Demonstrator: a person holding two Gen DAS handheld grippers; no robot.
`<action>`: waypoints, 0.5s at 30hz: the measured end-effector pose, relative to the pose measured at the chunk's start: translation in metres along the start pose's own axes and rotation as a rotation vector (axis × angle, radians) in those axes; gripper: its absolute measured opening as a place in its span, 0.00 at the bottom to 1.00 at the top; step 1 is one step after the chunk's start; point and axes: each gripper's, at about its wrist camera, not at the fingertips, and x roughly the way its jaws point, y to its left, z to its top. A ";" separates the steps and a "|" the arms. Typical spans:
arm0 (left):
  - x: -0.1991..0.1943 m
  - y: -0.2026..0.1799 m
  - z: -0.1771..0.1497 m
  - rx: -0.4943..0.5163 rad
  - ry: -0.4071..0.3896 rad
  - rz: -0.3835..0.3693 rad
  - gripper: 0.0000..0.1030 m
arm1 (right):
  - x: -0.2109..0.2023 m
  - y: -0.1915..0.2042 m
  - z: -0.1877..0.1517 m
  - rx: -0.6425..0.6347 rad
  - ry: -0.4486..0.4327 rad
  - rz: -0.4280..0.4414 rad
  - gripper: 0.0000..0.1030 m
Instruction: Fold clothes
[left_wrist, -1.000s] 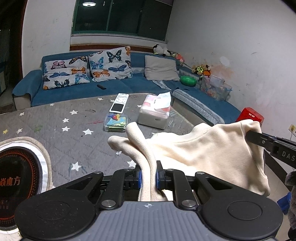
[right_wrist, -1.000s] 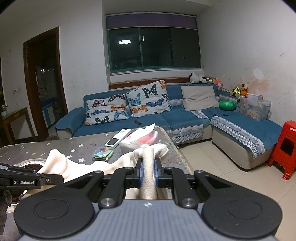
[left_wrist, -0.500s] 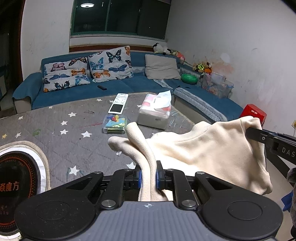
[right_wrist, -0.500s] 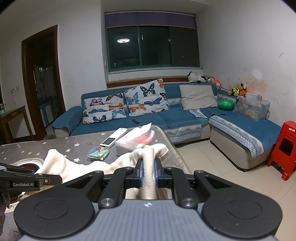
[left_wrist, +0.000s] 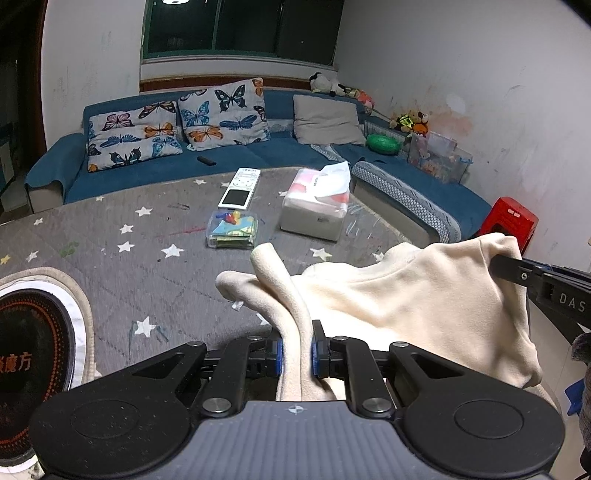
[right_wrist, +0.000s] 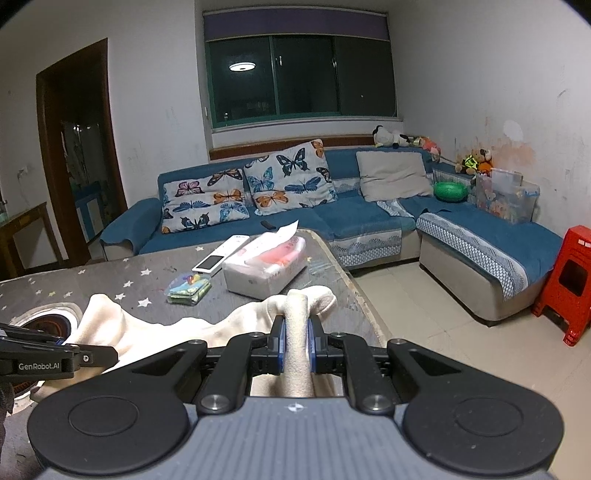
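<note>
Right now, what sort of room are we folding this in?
Most likely a home living room: a blue corner sofa with butterfly cushions, a low table under a star-print cover holding a tissue box and remote, and stuffed toys along the wall.

Tissue box (left_wrist: 314, 208), white remote (left_wrist: 240, 187), clear box of trinkets (left_wrist: 232, 229) on star-print tablecloth (left_wrist: 110, 258), blue sofa (right_wrist: 351, 214)

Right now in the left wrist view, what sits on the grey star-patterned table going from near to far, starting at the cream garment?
Cream fleece garment → clear plastic box of colourful bits → white tissue box with pink top → white remote control.
</note>
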 end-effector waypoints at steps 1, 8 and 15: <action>0.001 0.001 -0.001 0.000 0.003 0.001 0.14 | 0.001 0.000 -0.001 0.001 0.004 0.000 0.10; 0.009 0.002 -0.005 0.000 0.028 0.004 0.14 | 0.013 -0.001 -0.007 0.009 0.035 -0.004 0.10; 0.017 0.006 -0.009 -0.006 0.053 0.008 0.14 | 0.025 -0.005 -0.013 0.018 0.066 -0.013 0.10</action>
